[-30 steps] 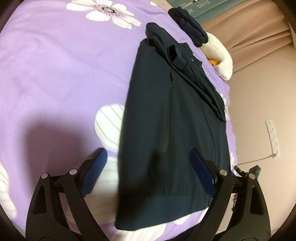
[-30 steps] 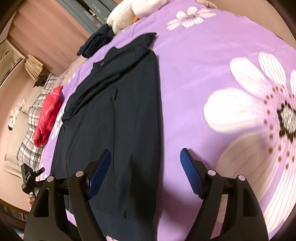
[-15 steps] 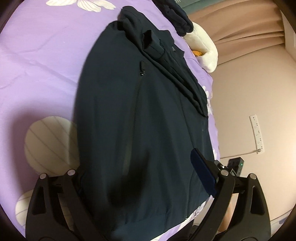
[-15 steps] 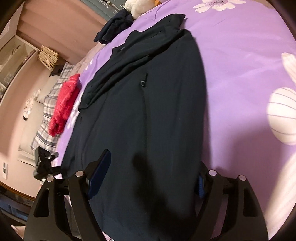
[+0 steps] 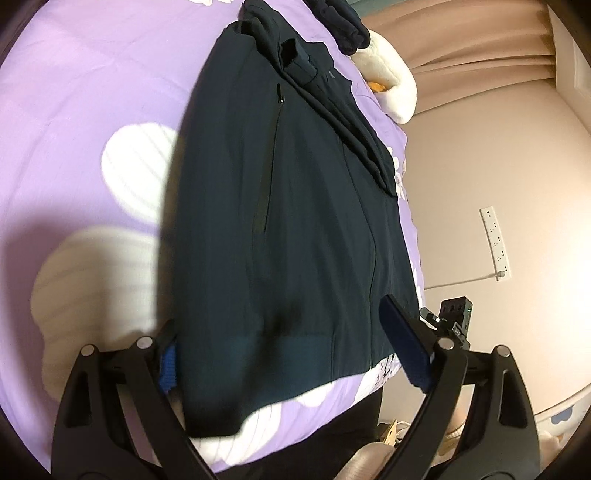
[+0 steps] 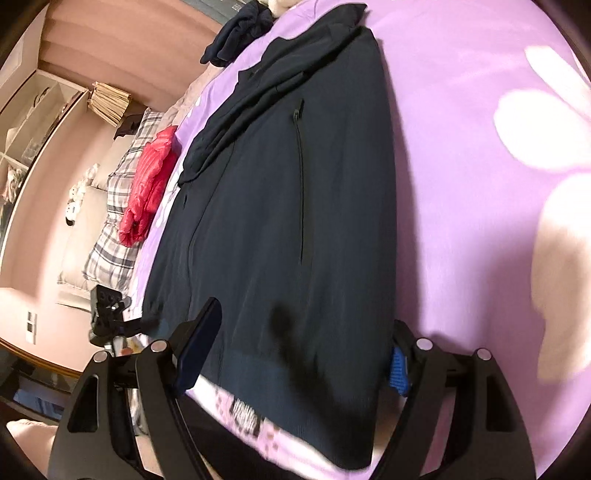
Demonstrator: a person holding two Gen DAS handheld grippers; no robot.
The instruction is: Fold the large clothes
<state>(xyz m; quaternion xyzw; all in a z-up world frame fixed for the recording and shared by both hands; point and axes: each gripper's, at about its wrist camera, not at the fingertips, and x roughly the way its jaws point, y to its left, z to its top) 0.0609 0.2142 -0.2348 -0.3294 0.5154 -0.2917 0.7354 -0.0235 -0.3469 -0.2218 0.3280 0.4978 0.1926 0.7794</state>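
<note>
A dark navy zip jacket [image 5: 295, 206] lies flat and partly folded on a purple flowered bedspread [image 5: 92, 92], its ribbed hem toward me. It also shows in the right wrist view [image 6: 295, 206]. My left gripper [image 5: 291, 354] is open, its jaws spread across the hem; the left blue pad [image 5: 168, 369] sits at the jacket's left edge. My right gripper [image 6: 295, 350] is open over the hem; its right pad [image 6: 399, 369] is at the jacket's right edge.
A dark bundled garment [image 5: 343, 22] and a white plush toy [image 5: 391, 88] lie at the bed's far end. A red garment [image 6: 147, 184] rests on a plaid cushion [image 6: 110, 229] beside the bed. The other gripper [image 5: 450, 317] shows at the bed's near edge. Wall sockets [image 5: 496, 243].
Both grippers have moved in toward the jacket and drawn back and down to its hem. Their jaws now straddle the hem edges; both stay open.
</note>
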